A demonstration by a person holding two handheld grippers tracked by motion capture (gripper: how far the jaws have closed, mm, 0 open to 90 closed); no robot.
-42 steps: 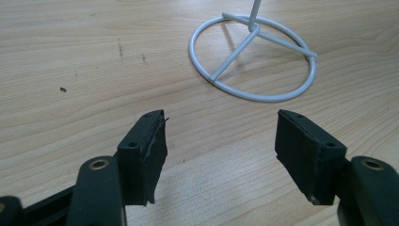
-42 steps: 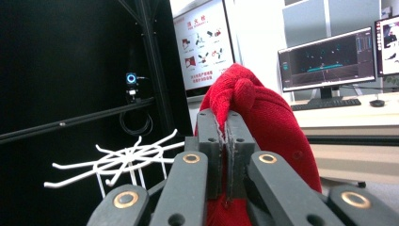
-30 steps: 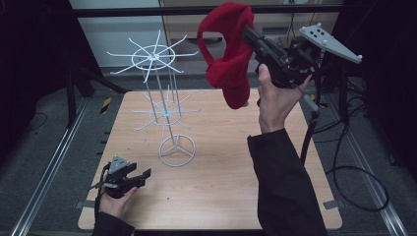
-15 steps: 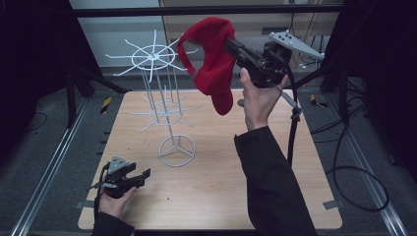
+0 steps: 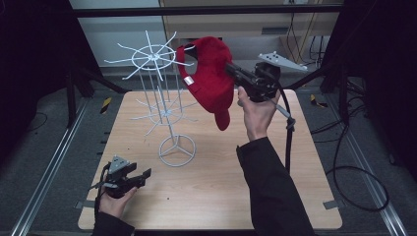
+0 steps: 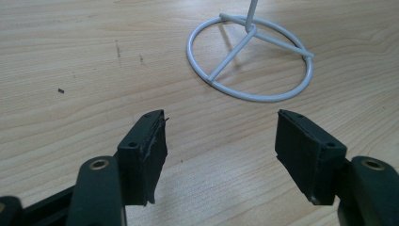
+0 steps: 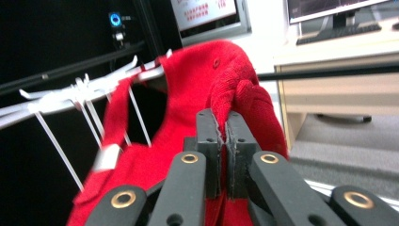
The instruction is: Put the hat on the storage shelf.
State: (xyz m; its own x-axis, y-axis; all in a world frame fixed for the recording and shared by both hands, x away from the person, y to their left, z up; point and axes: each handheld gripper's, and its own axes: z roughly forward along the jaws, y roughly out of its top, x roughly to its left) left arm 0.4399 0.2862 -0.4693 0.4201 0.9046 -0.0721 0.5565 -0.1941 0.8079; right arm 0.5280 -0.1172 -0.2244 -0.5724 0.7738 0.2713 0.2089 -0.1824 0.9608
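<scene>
my right gripper (image 5: 235,74) is up high, jaws pinched together on a fold of the red cap (image 5: 210,78), near the top tier of the white wire rack (image 5: 162,93). in the right gripper view the cap (image 7: 197,122) bunches where the jaws bite, fabric puckered, rest hanging loose below. the cap's open back edge sits right beside the rack's top spokes (image 7: 89,89), can't tell if it's touching one yet. brim end dangles down toward the table (image 5: 295,162), on the near side of the rack top

left gripper (image 5: 129,178) rests low by the table's near edge, nearer me than the rack base (image 6: 249,61), jaws wide apart, nothing in them

cap looks soft, light, floppy, crown collapses under a pinch, so it'll swing and drape. brim likely stiffer. i'd hold the crown fabric as now, or the back strap, to hook it on a spoke. slip risk low, cloth grips well
</scene>
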